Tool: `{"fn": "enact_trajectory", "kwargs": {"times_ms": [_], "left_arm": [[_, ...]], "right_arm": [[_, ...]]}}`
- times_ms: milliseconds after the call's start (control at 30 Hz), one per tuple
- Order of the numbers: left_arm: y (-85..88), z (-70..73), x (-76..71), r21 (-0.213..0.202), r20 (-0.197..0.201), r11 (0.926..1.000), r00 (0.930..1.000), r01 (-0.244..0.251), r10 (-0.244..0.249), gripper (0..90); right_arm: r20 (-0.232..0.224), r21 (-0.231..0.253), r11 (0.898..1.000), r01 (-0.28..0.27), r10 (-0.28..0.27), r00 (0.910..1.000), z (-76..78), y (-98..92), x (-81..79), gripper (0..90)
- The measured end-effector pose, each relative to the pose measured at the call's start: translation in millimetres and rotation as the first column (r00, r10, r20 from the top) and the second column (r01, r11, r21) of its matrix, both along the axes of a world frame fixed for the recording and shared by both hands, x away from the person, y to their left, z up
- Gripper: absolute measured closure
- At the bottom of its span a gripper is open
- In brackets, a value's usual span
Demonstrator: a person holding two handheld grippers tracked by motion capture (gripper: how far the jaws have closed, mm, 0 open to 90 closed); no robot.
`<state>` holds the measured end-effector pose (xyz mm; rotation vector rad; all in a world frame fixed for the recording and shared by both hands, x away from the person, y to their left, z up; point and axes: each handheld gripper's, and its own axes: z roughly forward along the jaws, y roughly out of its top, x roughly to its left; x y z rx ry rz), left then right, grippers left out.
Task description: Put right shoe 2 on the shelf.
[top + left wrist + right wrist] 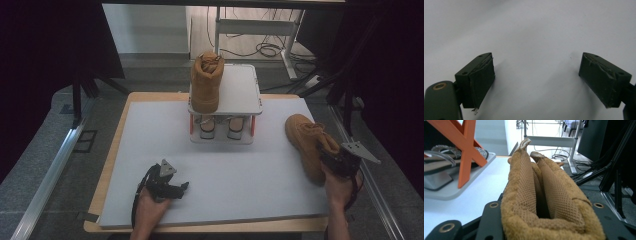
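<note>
A tan boot lies on the white mat at the right, toe pointing away. My right gripper is shut on its collar. In the right gripper view the boot's padded collar is pinched between the jaws of the right gripper. A matching tan boot stands upright on the top left of a small two-level rack. My left gripper rests low over the mat near the front left. In its own view the left gripper is open, with bare mat between the jaws.
A pair of silvery shoes sits on the rack's lower shelf; they and an orange rack support show at the left of the right gripper view. The wooden table edge frames the mat. Black stands and cables lie beyond the table.
</note>
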<state>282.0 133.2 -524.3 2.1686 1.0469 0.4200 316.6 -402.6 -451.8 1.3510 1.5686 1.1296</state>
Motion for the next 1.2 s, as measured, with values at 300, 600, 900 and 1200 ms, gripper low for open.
{"fn": "enact_trajectory", "kwargs": {"times_ms": [300,600,900,1200], "left_arm": [[0.0,0.0,0.0,0.000,0.000,1.0000,1.0000,-0.001,0.001,13.1],[0.1,0.1,0.0,0.001,0.000,1.0000,1.0000,0.000,0.000,13.1],[-0.2,-0.2,0.0,-0.002,0.004,1.0000,1.0000,-0.001,0.001,13.1],[-0.2,-0.1,0.0,-0.002,0.003,1.0000,1.0000,-0.001,0.001,13.1]], "right_arm": [[0.026,0.002,1.000,-0.015,0.015,0.9996,14.0,9.2,-1.7,54.4],[0.070,0.012,1.000,-0.028,0.027,0.9972,32.9,19.3,-4.7,54.5],[0.099,0.018,0.999,-0.037,0.035,0.9945,49.4,29.8,-1.2,54.4],[0.127,0.007,0.999,-0.047,0.046,0.9908,69.1,40.5,2.5,54.5]]}}
